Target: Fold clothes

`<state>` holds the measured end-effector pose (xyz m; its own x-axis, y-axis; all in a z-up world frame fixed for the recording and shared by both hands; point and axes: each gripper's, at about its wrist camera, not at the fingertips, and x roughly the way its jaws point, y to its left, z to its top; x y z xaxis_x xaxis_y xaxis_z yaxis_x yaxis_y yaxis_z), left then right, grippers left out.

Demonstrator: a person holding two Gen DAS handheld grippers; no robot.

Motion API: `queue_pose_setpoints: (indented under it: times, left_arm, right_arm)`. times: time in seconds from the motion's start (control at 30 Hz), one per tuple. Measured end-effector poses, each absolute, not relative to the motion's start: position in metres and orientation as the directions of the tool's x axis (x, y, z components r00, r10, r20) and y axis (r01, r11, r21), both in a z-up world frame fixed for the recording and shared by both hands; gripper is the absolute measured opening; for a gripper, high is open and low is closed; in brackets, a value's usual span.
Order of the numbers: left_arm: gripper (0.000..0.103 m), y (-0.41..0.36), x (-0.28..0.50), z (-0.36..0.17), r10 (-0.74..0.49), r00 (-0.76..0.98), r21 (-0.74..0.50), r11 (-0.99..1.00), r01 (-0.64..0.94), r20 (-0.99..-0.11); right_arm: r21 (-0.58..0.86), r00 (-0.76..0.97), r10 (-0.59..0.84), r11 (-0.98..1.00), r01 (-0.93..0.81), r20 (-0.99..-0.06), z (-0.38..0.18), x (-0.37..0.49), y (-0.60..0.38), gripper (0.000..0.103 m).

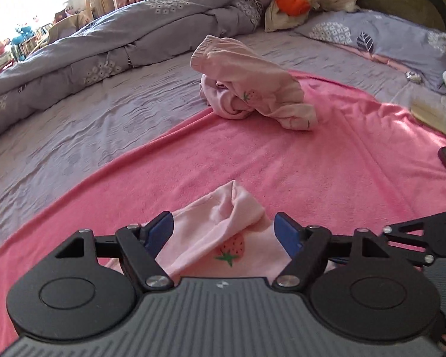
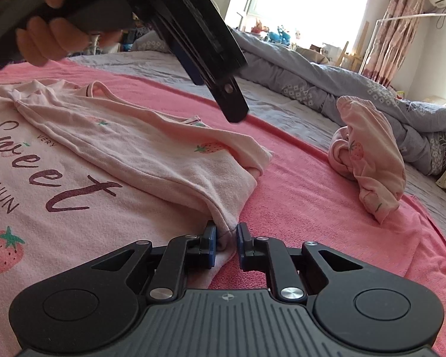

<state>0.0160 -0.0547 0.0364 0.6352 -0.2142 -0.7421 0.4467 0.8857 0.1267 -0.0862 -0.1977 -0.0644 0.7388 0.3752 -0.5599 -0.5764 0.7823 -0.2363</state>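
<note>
We're over a pink blanket (image 2: 312, 208) on the bed. Pink shirt (image 2: 74, 178) lies print-up at near left in the rt view, one side already turned in over the front w/ the sleeve (image 2: 217, 148) lying across it. Rt gripper (image 2: 225, 238) sits at the shirt's near corner: pads nearly together, a pinch of hem between them, though we can't tell if it's clamped or just slack there. L gripper (image 1: 224, 232) has jaws wide apart, nothing held, hovering over the sleeve end (image 1: 223, 217); from the rt view it hangs in from top left, a hand (image 2: 44, 29) on its grip. Our read: mid-fold on the shirt, side panel in. Next move prob. needs a firm hold on that corner and a second hold farther along the same edge, so the cloth carries over flat, no bunching. A second pink garment (image 1: 252, 89) sits crumpled far right near the blanket edge, unfolded. Legible print on shirt: "VERY", "Sweet", then partial "…NSHUN"; strawberry motifs (image 2: 6, 250).
</note>
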Motion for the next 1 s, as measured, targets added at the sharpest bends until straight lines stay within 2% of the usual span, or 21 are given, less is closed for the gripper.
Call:
queue_pose_setpoints:
  times: [0.1,0.17,0.23,0.27,0.33,0.53,0.83,0.93,1.0]
  left_arm:
    - [0.076,-0.06,0.03,0.021,-0.233,0.602,0.104,0.876,0.471,-0.764]
    - [0.071,-0.064,0.037,0.01,-0.225,0.582,0.102,0.875,0.474,-0.782]
    - [0.052,-0.067,0.044,-0.002,-0.195,0.551,0.09,0.89,0.447,-0.811]
    - [0.03,-0.067,0.048,-0.007,-0.188,0.526,0.061,0.906,0.419,-0.83]
    - [0.022,-0.061,0.055,-0.011,-0.227,0.495,-0.024,0.924,0.383,-0.839]
    - [0.013,-0.045,0.071,-0.011,-0.285,0.479,-0.138,0.938,0.319,-0.83]
    - [0.013,-0.025,0.101,-0.015,-0.356,0.487,-0.276,0.933,0.229,-0.798]
    - [0.007,-0.01,0.106,-0.009,-0.329,0.555,-0.297,0.943,0.15,-0.764]
    - [0.007,-0.003,0.112,-0.008,-0.269,0.574,-0.264,0.96,0.095,-0.774]
  right_arm:
    - [-0.217,0.732,0.386,0.785,-0.58,-0.562,-0.064,-0.084,-0.2,0.016]
    - [-0.209,0.729,0.39,0.786,-0.582,-0.562,-0.064,-0.083,-0.201,0.017]
    - [-0.213,0.731,0.389,0.786,-0.581,-0.561,-0.064,-0.084,-0.2,0.017]
    - [-0.215,0.732,0.388,0.785,-0.581,-0.56,-0.064,-0.084,-0.2,0.017]
    - [-0.217,0.733,0.387,0.785,-0.58,-0.56,-0.064,-0.084,-0.199,0.017]
    - [-0.218,0.733,0.385,0.785,-0.579,-0.561,-0.064,-0.084,-0.199,0.017]
    - [-0.203,0.728,0.39,0.789,-0.58,-0.564,-0.064,-0.083,-0.2,0.017]
    - [-0.201,0.727,0.391,0.789,-0.58,-0.564,-0.064,-0.083,-0.201,0.017]
    - [-0.201,0.727,0.391,0.789,-0.58,-0.564,-0.064,-0.082,-0.201,0.017]
